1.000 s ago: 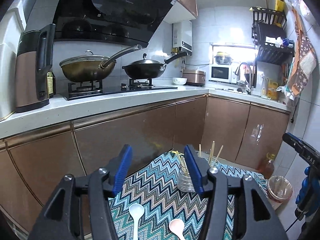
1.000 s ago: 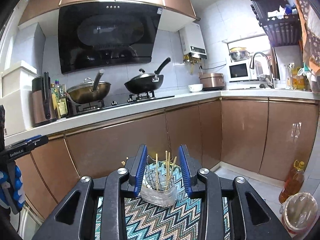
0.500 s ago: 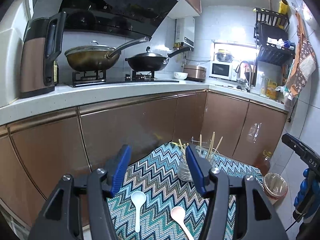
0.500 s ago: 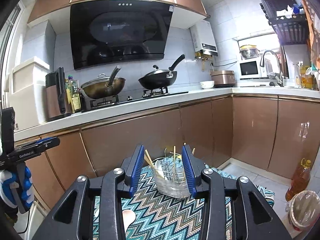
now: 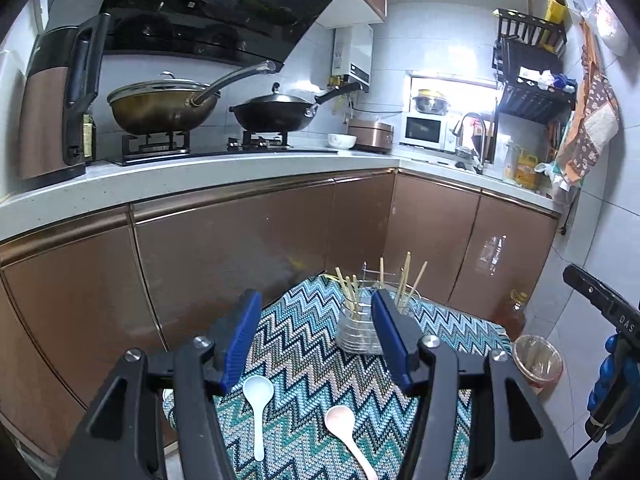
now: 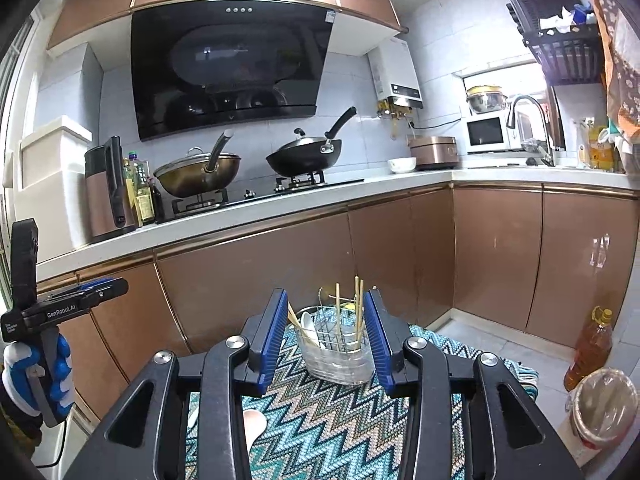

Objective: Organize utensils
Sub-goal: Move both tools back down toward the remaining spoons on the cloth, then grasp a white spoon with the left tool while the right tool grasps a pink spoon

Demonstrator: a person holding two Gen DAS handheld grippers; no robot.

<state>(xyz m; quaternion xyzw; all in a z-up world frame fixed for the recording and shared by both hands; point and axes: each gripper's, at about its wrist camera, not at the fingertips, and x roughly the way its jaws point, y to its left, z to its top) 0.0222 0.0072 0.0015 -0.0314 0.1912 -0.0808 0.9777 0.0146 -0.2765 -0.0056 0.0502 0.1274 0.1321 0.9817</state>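
A clear utensil holder (image 5: 357, 330) with a wire rack, several chopsticks and a white spoon (image 6: 309, 326) stands on a zigzag cloth (image 5: 308, 364). It also shows in the right wrist view (image 6: 335, 354). A white spoon (image 5: 258, 404) and a pink spoon (image 5: 343, 426) lie on the cloth in front of it. My left gripper (image 5: 316, 340) is open and empty above the two spoons. My right gripper (image 6: 327, 340) is open and empty, just short of the holder. The pink spoon (image 6: 253, 426) shows partly behind the right gripper's frame.
Brown cabinets (image 5: 240, 248) under a white counter (image 5: 168, 178) stand behind the cloth. A bin with a plastic liner (image 6: 602, 410) and an oil bottle (image 6: 588, 350) stand on the floor at the right. Pans, a kettle and a microwave are on the counter.
Both grippers have tilted downward and drawn back a little, so both spoons show fully in the left wrist view. Both stay open. Nothing on the cloth has moved.
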